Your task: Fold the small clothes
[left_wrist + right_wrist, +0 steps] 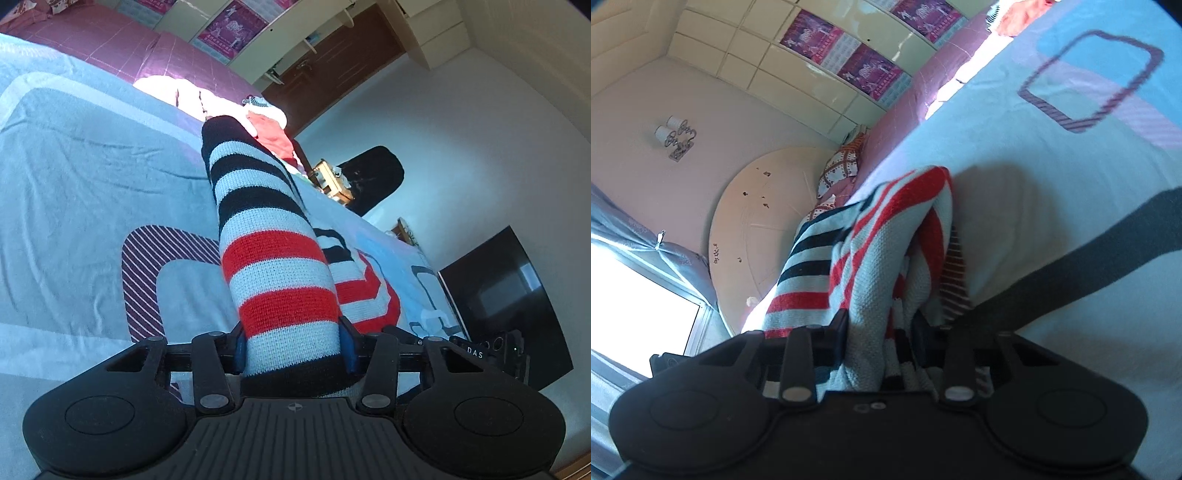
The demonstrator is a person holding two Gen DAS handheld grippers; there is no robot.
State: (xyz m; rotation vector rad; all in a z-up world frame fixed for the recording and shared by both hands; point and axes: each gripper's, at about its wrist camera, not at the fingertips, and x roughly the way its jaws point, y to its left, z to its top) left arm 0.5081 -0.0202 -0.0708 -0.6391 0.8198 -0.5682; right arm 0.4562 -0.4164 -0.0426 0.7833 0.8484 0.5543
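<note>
Pale blue bedspread (pixel 74 184) below; your left gripper (pixel 291 347) clamps the striped knit garment (pixel 273 266), right gripper (pixel 881 332) pinches a bunched fold. Uneven pull could skew the fold, and the thick bunch may slip free.

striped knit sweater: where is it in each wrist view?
Left wrist: striped knit sweater, centre, clamped in the left tool.
Right wrist: sweater, lower centre, bunched in the right tool.
Shared landmark: purple posters on the cabinets.

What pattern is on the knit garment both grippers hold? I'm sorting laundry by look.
Horizontal stripes on the knit garment: pale blue-white with black, then red bands. Clearest in the left wrist view.
</note>
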